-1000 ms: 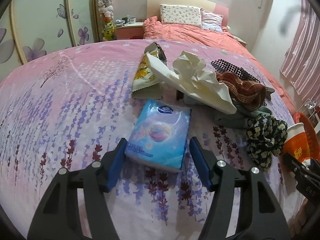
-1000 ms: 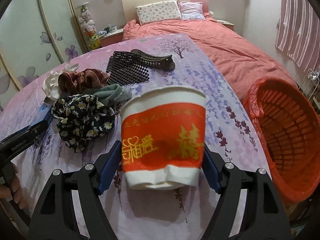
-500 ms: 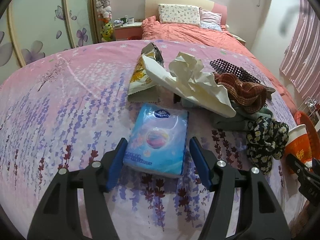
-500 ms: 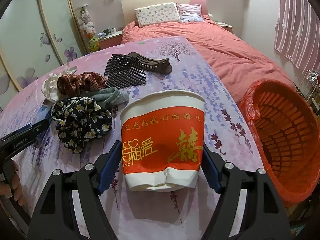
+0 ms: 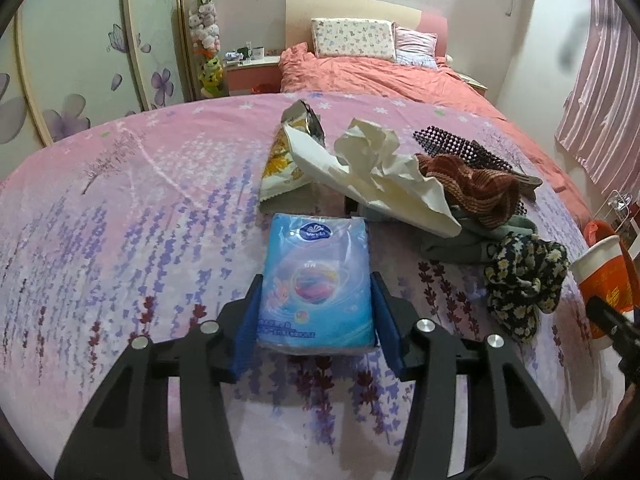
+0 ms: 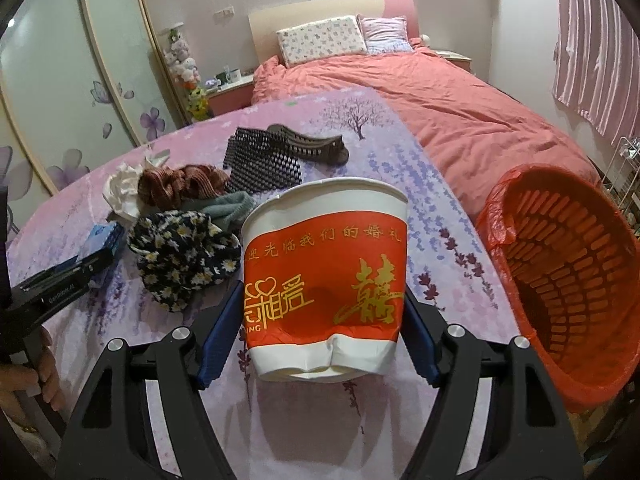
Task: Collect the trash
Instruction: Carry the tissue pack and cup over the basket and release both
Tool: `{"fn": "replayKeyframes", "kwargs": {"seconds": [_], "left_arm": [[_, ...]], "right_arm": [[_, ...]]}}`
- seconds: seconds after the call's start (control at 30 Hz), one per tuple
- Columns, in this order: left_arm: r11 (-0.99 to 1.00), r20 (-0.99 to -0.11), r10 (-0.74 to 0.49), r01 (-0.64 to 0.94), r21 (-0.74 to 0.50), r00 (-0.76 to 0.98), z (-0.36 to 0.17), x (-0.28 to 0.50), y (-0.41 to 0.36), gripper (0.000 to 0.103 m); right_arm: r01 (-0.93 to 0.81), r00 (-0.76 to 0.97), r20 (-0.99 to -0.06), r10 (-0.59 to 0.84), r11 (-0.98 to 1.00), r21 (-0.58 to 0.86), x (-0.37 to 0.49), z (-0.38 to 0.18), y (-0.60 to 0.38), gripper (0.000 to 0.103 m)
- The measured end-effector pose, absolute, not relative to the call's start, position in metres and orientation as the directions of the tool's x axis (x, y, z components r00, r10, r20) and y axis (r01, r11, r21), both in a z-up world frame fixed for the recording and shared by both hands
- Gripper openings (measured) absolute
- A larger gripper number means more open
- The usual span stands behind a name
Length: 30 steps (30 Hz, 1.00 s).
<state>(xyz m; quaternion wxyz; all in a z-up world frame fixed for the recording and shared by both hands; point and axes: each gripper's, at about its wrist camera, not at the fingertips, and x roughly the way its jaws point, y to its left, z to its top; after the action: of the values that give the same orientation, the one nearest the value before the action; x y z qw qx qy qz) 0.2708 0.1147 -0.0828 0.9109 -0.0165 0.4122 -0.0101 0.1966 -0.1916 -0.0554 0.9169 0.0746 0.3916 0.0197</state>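
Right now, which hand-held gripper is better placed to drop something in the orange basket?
Right hand-held gripper: it clamps the paper cup, basket just beside it. Left is closing around the tissue pack, farther away.

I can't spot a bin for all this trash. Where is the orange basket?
In the right wrist view the orange basket sits at the right, off the table's edge, beside the red paper cup.
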Motion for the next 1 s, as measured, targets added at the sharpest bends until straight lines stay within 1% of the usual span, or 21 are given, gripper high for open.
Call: {"fn": "replayKeyframes", "kwargs": {"seconds": [0.17,0.33,0.7,1.0], "left_arm": [[0.998,-0.725,-0.043,0.003,-0.057,0.687,-0.062,0.259,0.116,0.050],[0.997,-0.682,-0.070,0.035,-0.064,0.728,-0.034,0.244,0.103,0.050],[0.983,-0.590,-0.180,0.169,-0.075,0.787,0.020,0.214,0.042,0.051],[0.952,-0.555,-0.290,0.297,-0.080,0.780,0.040,0.199,-0.023,0.050]], "right_arm": [[0.018,0.724,-0.683,0.096,0.987,0.158,0.189,-0.039,-0.195,0.072],[0.020,0.766,-0.637,0.091,0.986,0.165,0.178,-0.019,-0.203,0.072],[0.057,0.843,-0.536,0.042,0.984,0.167,0.148,0.014,-0.231,0.072],[0.133,0.866,-0.499,-0.022,0.973,0.188,0.135,0.019,-0.268,0.072]]}}
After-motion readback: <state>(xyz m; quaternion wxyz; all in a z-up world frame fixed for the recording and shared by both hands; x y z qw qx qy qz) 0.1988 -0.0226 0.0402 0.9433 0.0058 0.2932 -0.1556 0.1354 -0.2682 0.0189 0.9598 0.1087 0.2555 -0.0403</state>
